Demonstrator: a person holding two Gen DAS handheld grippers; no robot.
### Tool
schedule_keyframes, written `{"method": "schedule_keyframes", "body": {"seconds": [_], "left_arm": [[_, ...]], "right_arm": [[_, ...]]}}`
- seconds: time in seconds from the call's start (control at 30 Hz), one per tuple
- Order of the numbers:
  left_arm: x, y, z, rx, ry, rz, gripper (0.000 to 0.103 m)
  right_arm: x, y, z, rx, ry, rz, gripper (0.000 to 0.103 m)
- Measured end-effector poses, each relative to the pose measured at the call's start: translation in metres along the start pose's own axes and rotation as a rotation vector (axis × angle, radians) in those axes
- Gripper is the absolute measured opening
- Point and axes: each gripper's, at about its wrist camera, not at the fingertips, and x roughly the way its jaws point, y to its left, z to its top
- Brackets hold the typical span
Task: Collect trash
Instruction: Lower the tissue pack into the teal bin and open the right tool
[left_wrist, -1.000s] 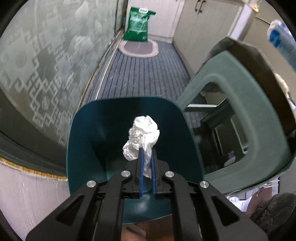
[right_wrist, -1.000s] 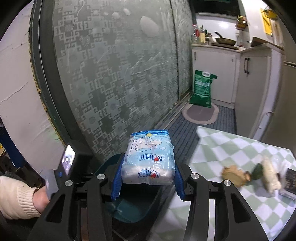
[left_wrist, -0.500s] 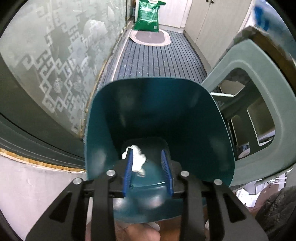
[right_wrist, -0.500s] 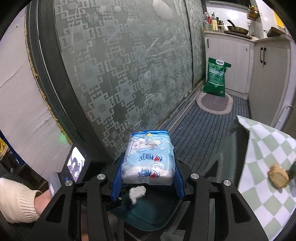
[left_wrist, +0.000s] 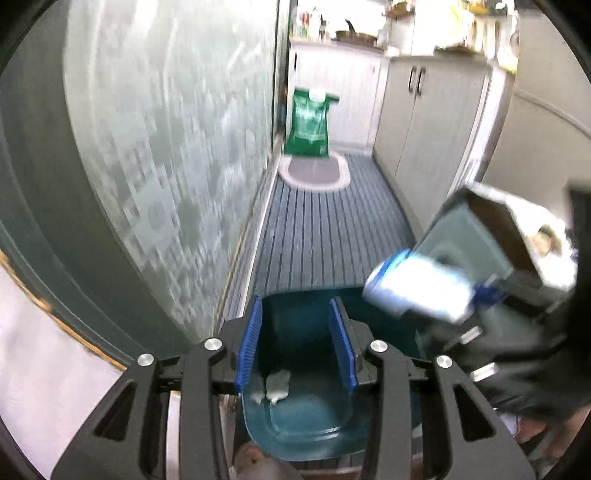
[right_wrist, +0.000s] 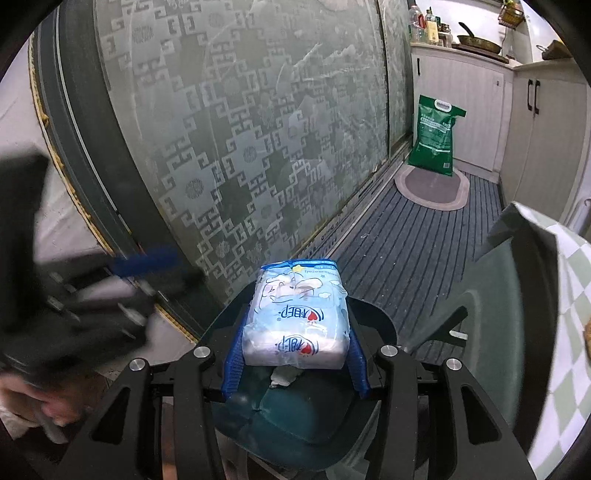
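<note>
1. Your left gripper (left_wrist: 295, 341) points down over the bin (left_wrist: 310, 435), jaws spread wide with nothing between the blue pads (left_wrist: 249, 349). In the right view it shows only as a blurred black shape at the left edge (right_wrist: 110, 295).
2. Your right gripper (right_wrist: 295, 350) hangs above the bin (right_wrist: 295, 424) with its jaws closed on the tissue pack (right_wrist: 297, 321), pads pressed against both of its long sides. In the left view the pack (left_wrist: 421, 290) is a blurred white and blue shape to the right, above the bin's rim.
3. The crumpled tissue (left_wrist: 277, 384) lies on the bin floor, near the left wall; from the right camera a scrap of it (right_wrist: 282, 374) shows just under the pack.
4. The bin stands close against the frosted door (right_wrist: 240, 147) on its left. On its right is the table edge with a checked cloth (right_wrist: 565, 332) and a grey-green chair (right_wrist: 491, 295). The striped floor mat (left_wrist: 325, 236) runs forward from the bin to a green sack (left_wrist: 308, 125) by the cabinets (left_wrist: 424, 122).
5. The bin is smooth dark teal plastic with rounded corners. The pack is glossy film, printed pale blue with a red heart, and roughly brick-shaped. The door glass bears a pattern of squared frets.
</note>
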Motion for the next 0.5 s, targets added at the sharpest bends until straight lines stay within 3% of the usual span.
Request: {"method": "schedule_keyframes", "body": {"seconds": [0.23, 0.5], "left_arm": [[-0.044, -0.009, 0.028, -0.032, -0.094, -0.047, 0.035], [-0.068, -0.036, 0.041, 0.007, -0.173, -0.104, 0.03]], "right_arm": [[0.032, 0.004, -0.012, -0.005, 0.065, 0.008, 0.047], [0.079, 0.005, -0.034, -0.03, 0.173, -0.002, 0.048]]}}
